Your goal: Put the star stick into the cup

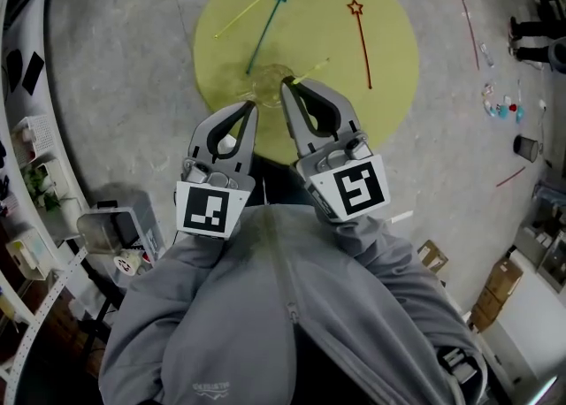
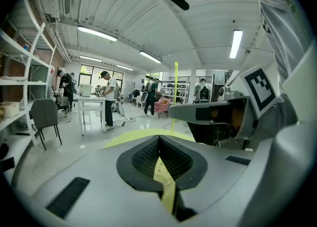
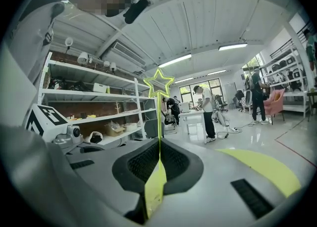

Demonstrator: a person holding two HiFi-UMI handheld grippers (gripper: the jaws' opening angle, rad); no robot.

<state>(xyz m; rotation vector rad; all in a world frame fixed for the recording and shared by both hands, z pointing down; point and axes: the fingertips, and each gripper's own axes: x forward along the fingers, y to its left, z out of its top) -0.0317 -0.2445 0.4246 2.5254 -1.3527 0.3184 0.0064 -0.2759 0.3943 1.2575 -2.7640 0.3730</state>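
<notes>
A clear cup [image 1: 268,85] stands near the front edge of the round yellow table [image 1: 393,14]. My right gripper [image 1: 285,84] is just right of the cup, shut on a thin yellow star stick [image 1: 314,67]. In the right gripper view the stick [image 3: 159,117] rises straight out of the closed jaws [image 3: 159,141], its star at the top. My left gripper [image 1: 251,105] sits at the cup's near left with its jaws together [image 2: 159,139]. I cannot tell whether it touches the cup. From the left gripper view the yellow stick [image 2: 175,92] stands upright beyond the jaws.
Three more star sticks lie flat further back on the table: a green one [image 1: 265,27], a red one [image 1: 363,45] and a yellow one [image 1: 252,7]. White shelving [image 1: 35,182] lines the left, and boxes [image 1: 500,288] sit on the floor at the right. People stand far off in the room.
</notes>
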